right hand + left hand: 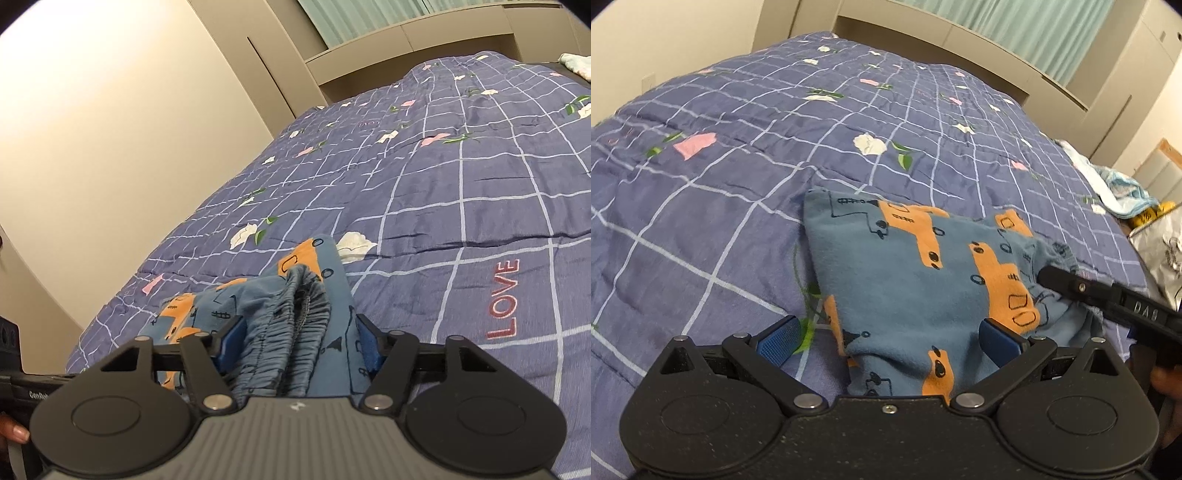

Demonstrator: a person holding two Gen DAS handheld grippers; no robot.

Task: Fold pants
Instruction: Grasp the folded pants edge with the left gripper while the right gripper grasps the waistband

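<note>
Small blue pants (916, 273) with orange truck prints lie folded on the quilt (738, 155). My left gripper (886, 338) is open, its blue pads (777, 341) wide apart either side of the pants' near end. The right gripper's black finger (1067, 284) shows in the left wrist view at the pants' right edge. In the right wrist view my right gripper (299, 341) has the gathered elastic waistband (291, 321) bunched between its blue pads (231, 343), which stand somewhat apart against the cloth.
The purple checked quilt (480, 184) with flowers and a red "LOVE" print (504, 299) covers the bed. A beige headboard (942, 40) and teal curtain stand behind. A light blue towel (1123, 188) and a silver bag (1160, 243) lie at the right edge.
</note>
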